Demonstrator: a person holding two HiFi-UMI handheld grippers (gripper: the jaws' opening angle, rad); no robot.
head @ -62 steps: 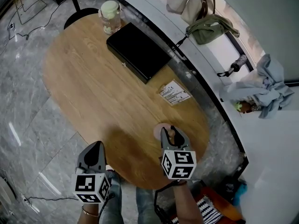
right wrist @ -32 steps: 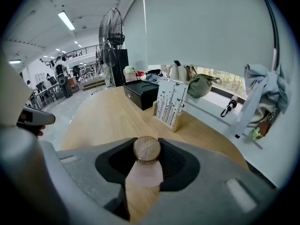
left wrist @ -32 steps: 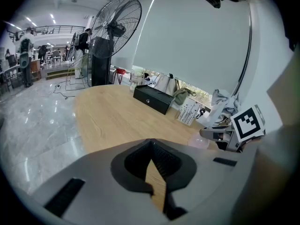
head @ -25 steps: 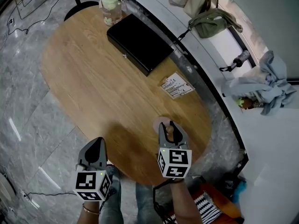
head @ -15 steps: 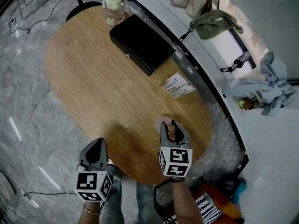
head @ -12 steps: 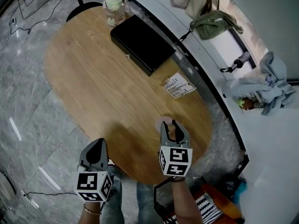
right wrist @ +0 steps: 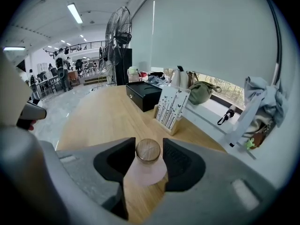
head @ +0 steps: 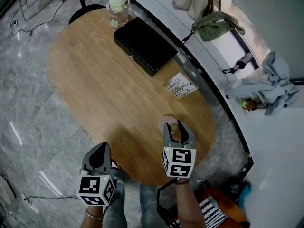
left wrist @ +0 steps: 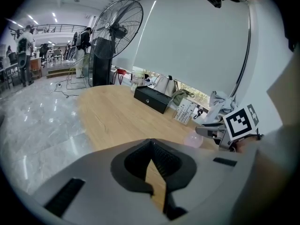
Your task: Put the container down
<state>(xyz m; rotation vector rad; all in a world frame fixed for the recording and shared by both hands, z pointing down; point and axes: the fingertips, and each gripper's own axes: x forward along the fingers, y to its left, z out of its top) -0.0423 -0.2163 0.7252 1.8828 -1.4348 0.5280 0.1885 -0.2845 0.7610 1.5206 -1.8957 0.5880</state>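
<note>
The container [right wrist: 146, 168], a small frosted pink pot with a round wooden lid [right wrist: 148, 150], stood at the near end of the oval wooden counter [head: 104, 80], well apart from the black box [head: 145, 46] and the printed card [head: 180, 86] farther along. The right tool [head: 176, 128] had it by the lid, its two dark jaws pressed in close on either side of the wooden disc. The pot's wider pink body showed below them, looking to rest on the wood. The left tool [head: 99, 148] hung off the counter's edge near the person's knee. Its jaws met at the tips with nothing between them, only a wedge of counter showing through. From where I stood the pot looked light and stiff, probably thin glass or hard plastic, so it would chip or tip sooner than bend. Its frosted wall looked slick, and the lid, being narrower and flat-sided, seemed the surer place to pinch. My one doubt was whether that lid merely sat loose on top; if so, lifting by it could leave the body behind, and a hold lower on the pink wall would be safer.
</note>
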